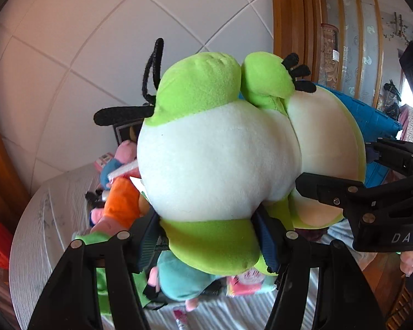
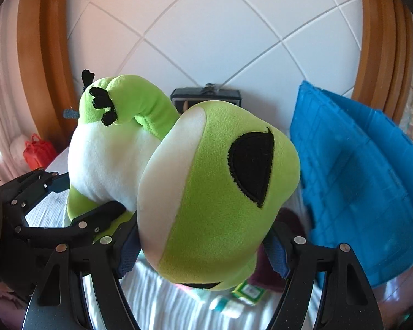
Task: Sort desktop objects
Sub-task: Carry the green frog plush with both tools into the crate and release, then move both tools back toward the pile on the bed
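Note:
A big green and white frog plush is held up above the table by both grippers. My left gripper is shut on its lower body, with a green leg between the blue pads. My right gripper is shut on the frog's head, which has a black eye patch. The right gripper also shows in the left wrist view, at the right. The left gripper shows in the right wrist view, at the left under the frog's body.
Below lie several small plush toys, an orange and pink one and a teal one, on a white striped cloth. A blue foam mat leans at the right. A red bag sits far left. A tiled wall stands behind.

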`<state>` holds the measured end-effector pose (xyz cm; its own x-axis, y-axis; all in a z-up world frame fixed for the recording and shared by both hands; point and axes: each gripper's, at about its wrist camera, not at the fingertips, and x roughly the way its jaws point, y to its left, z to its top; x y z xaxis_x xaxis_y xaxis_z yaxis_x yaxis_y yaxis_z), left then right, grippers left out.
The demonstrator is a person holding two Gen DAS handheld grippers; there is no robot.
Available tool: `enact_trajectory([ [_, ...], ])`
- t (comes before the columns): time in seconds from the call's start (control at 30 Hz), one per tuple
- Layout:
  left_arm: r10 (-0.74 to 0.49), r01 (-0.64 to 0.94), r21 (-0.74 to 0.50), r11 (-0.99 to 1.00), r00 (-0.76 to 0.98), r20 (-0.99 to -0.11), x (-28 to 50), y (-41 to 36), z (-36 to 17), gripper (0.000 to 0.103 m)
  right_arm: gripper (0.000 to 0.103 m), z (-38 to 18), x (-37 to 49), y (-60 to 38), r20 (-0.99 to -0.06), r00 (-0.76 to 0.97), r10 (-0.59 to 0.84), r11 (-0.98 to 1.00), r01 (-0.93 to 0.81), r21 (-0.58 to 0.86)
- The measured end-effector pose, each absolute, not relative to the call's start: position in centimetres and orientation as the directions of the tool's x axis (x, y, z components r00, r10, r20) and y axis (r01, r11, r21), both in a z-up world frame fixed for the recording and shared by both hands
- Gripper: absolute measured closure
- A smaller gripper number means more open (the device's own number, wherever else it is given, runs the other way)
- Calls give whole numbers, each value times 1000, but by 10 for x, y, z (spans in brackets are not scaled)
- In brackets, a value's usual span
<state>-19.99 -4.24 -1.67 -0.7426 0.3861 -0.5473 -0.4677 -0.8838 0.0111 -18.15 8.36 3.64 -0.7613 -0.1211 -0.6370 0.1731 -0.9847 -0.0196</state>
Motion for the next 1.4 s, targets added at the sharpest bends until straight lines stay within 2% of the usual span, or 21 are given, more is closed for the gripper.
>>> enact_trajectory([
  [0.23,449,-524,50,-850,-772,-450,-227,87,45,41,27,98,-198,218,-525,-850,-46,-995,87,-54],
  [0.33,484,-557,43,-829,-754,-444,-233,141,64,41,27,119,-202,274,-496,-868,-12,-997,45,-55],
  [0.5,528,-625,56,-779,-701,-479,-243,227,75,41,27,130,-200,366,-489,-871,47,-999,-42,-21],
  [0.73,532,-695,82,-715,-616,-580,-253,337,61,41,27,113,-198,468,-533,-841,92,-987,-149,66],
  [0.93,482,-730,84,-678,-528,-699,-267,387,48,37,26,87,-214,522,-573,-814,95,-968,-209,136],
  [1.03,450,-739,92,-667,-498,-741,-270,395,43,37,23,77,-224,536,-600,-787,143,-960,-259,111],
  [1.17,438,-734,97,-672,-499,-748,-267,391,40,36,19,69,-236,535,-606,-763,225,-950,-310,37],
  [1.2,438,-736,91,-671,-493,-752,-265,390,39,36,4,72,-236,533,-597,-768,231,-950,-310,32],
  [1.23,437,-735,91,-672,-492,-753,-262,389,39,36,1,74,-236,530,-581,-776,244,-949,-314,22],
  [1.4,455,-726,97,-680,-522,-721,-257,376,45,35,0,74,-231,509,-533,-767,358,-922,-381,-71],
])
